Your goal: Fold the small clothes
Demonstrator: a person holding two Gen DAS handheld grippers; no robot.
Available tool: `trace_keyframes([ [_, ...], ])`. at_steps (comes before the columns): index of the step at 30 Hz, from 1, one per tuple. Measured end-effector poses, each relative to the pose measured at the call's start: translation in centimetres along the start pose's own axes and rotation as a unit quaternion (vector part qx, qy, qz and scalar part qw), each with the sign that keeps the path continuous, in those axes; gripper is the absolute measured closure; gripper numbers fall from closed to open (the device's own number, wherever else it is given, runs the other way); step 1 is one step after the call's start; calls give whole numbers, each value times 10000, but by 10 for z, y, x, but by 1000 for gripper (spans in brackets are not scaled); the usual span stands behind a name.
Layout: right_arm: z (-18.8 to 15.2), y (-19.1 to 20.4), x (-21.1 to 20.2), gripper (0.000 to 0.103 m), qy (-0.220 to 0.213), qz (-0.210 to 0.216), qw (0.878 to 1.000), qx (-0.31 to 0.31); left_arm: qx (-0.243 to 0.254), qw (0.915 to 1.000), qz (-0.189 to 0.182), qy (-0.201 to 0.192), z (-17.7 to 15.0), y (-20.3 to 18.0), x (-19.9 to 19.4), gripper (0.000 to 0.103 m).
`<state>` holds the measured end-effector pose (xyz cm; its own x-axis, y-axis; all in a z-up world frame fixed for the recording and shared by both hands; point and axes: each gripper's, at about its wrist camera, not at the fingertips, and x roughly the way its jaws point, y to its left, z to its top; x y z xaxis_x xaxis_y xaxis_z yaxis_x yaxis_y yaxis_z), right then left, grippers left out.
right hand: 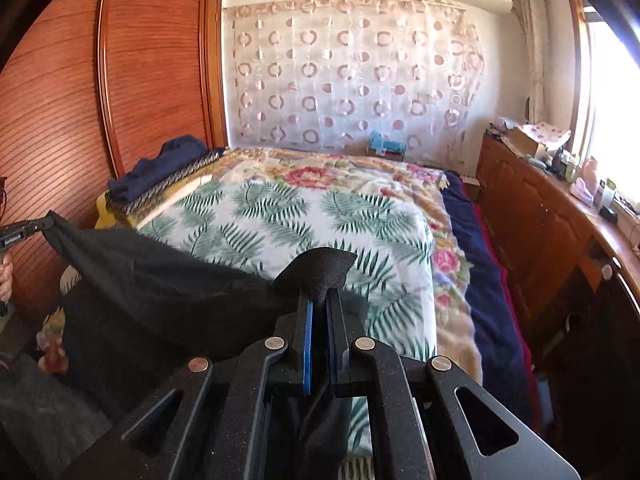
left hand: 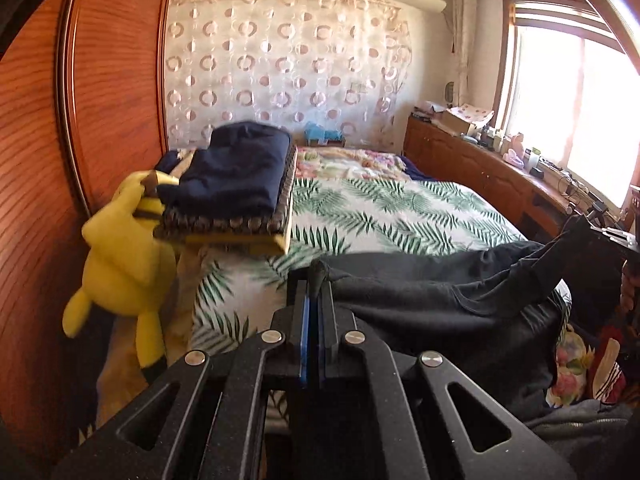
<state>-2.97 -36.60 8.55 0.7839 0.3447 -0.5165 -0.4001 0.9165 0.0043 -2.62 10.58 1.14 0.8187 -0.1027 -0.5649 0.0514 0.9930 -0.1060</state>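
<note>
Much of the dark garment [left hand: 440,300] is out of my sight: its lower part drops below the bed edge behind my own gripper bodies, and the folds near the bottom of both views are too dark to read. From the left wrist view, the far right end of the cloth runs up to the right gripper [left hand: 618,240], which is cut off at the frame edge. My left gripper [left hand: 316,280] is pinched narrow on a corner of the fabric, a small tuft poking out above the fingertips. My right gripper [right hand: 320,292] is likewise clamped on another corner, which flares out past the tips. The garment is black or very dark grey, soft and matte, stretched between the two grippers over the near end of the bed [right hand: 280,208] with its fern-print cover. At the far left of the bed sits a folded stack of clothes [left hand: 236,184], navy on top, beside a yellow plush toy [left hand: 124,256]. A cardboard box [left hand: 460,120] on the wooden sideboard [left hand: 480,168] holds things I cannot make out.
</note>
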Motion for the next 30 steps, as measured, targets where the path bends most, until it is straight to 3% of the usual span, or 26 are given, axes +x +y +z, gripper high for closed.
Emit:
trace_keyframes([
  [11,-31,-7,30,97,923,-181,9953,242,31,9982,100,593,-38,4,31,99],
  [16,-21,-7,25,97,921,-118,9954,248,182,9978,129,623,-37,1,32,97],
  [18,-17,-5,20,97,907,-94,9956,199,210,9983,67,536,-34,0,28,73],
  [20,-14,-2,17,97,885,-109,9959,125,200,9988,-21,442,-31,1,24,63],
  [24,-9,2,6,93,789,-145,9968,17,205,9988,-25,450,-23,1,25,62],
  [27,-4,3,-1,82,670,-203,9975,-24,272,9985,-22,475,-19,-1,32,62],
  [28,-4,4,-4,80,620,-208,9979,-37,272,9985,-46,473,-18,-1,34,57],
  [30,0,6,-10,79,547,-236,9982,-64,236,9987,-126,435,-15,-2,38,24],
])
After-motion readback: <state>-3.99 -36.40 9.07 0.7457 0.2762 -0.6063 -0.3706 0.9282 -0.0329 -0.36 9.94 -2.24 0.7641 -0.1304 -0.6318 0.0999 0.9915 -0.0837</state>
